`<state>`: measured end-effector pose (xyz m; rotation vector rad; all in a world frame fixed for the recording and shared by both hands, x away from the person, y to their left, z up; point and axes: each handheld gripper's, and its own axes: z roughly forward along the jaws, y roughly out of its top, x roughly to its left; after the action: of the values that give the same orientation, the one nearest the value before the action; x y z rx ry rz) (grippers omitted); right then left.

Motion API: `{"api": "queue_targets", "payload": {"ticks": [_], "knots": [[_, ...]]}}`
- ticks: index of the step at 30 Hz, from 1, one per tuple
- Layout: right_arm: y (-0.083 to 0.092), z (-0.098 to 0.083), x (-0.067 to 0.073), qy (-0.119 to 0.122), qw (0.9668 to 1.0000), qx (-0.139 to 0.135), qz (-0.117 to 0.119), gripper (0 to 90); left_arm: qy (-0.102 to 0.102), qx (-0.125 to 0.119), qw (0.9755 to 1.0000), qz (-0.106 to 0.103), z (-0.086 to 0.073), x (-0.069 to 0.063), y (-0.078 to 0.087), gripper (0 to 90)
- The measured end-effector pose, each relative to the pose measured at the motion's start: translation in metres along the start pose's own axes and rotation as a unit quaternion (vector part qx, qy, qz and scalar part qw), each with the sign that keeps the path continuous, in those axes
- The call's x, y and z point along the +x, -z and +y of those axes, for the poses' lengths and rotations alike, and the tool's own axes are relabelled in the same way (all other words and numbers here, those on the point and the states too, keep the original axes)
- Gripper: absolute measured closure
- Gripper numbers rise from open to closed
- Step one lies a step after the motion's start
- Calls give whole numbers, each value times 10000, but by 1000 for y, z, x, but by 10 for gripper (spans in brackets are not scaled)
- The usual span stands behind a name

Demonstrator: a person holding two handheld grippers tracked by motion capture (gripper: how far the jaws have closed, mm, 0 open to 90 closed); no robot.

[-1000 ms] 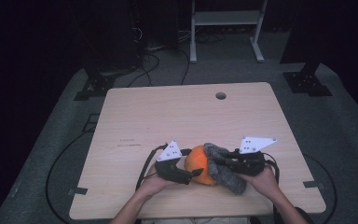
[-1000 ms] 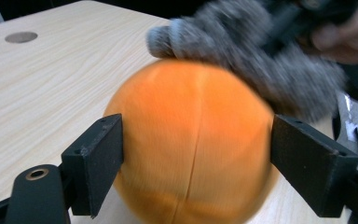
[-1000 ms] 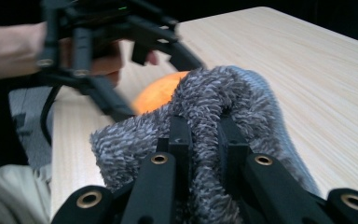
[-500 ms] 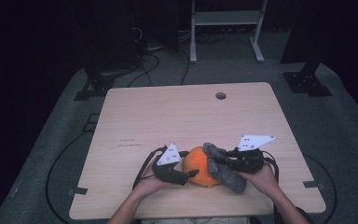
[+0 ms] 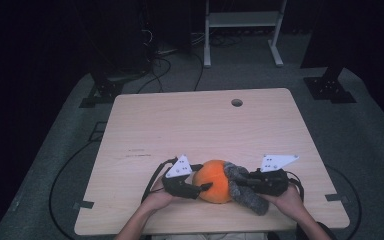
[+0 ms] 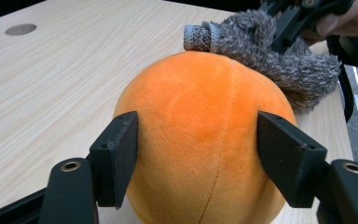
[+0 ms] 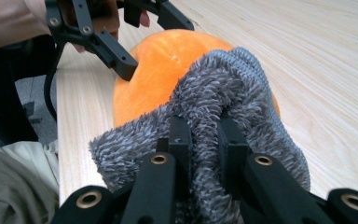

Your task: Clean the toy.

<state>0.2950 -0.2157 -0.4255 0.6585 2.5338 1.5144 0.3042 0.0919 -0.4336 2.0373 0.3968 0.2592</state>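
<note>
An orange plush ball (image 5: 212, 179) lies near the table's front edge. My left gripper (image 5: 200, 186) reaches it from the left. In the left gripper view its jaws (image 6: 198, 154) have just been closing, and the pads (image 6: 121, 158) now press both flanks of the ball (image 6: 205, 121). A grey fuzzy sock (image 5: 246, 192) is draped over the ball's right side. My right gripper (image 5: 241, 182) is shut on it. In the right gripper view its fingertips (image 7: 205, 135) pinch a fold of the sock (image 7: 214, 98), with the ball (image 7: 158, 70) just beyond.
The wooden table (image 5: 180, 130) has a round cable hole (image 5: 236, 102) at the back right. Cables (image 5: 152, 177) trail from the left gripper. A white metal stand (image 5: 242, 20) and dark equipment bases (image 5: 330, 87) sit on the floor behind.
The left gripper's jaws have drawn in against the orange ball. Both hands, the ball and the sock stay where they were.
</note>
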Motion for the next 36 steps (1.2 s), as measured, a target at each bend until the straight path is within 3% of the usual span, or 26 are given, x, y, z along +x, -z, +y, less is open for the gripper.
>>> {"api": "queue_targets", "payload": {"ticks": [5,9,11,14,17,19,20,21,23,24,26,27,28,29,32,33,36], "knots": [[2,19,-1,71,9995,-304,42,784,-127,14,9999,-4,1,-2,-1,335],[-12,29,-10,22,9996,-222,144,784,-139,76,9999,-11,-2,1,1,334],[-19,24,-10,-63,9996,-180,197,784,24,117,9999,-95,-2,4,2,294],[-23,17,-2,-21,9996,-210,198,784,544,75,9981,-285,2,8,2,161],[-24,17,11,189,9994,-148,235,785,668,277,9966,-400,3,9,-4,74],[-24,16,17,296,9992,-105,249,785,844,430,9939,-560,0,10,-10,53],[-23,15,18,314,9992,-100,242,784,834,386,9941,-575,-2,9,-10,63],[-22,14,19,293,9993,-116,211,784,687,326,9958,-513,-1,7,-9,139],[-18,14,18,260,9994,-156,190,785,242,137,9993,-264,4,0,-4,270],[-15,16,19,289,9993,-184,152,785,40,47,9998,-170,6,-3,-3,310],[-9,19,20,342,9990,-274,111,785,-481,-164,9986,114,11,-9,-1,328],[-7,21,21,362,9989,-305,55,785,-767,-270,9962,306,14,-11,-1,328],[-5,23,21,407,9986,-344,-11,786,-907,-293,9948,357,15,-12,-1,322],[-6,23,20,401,9986,-355,-21,786,-884,-245,9953,304,15,-10,-2,300],[-18,18,17,252,9993,-282,84,786,-401,-126,9990,160,9,-3,-4,191],[-23,16,18,228,9993,-268,127,786,-306,-142,9993,143,7,-1,-3,189],[-27,16,21,302,9992,-225,93,786,-297,-108,9992,224,3,0,0,259]]}}
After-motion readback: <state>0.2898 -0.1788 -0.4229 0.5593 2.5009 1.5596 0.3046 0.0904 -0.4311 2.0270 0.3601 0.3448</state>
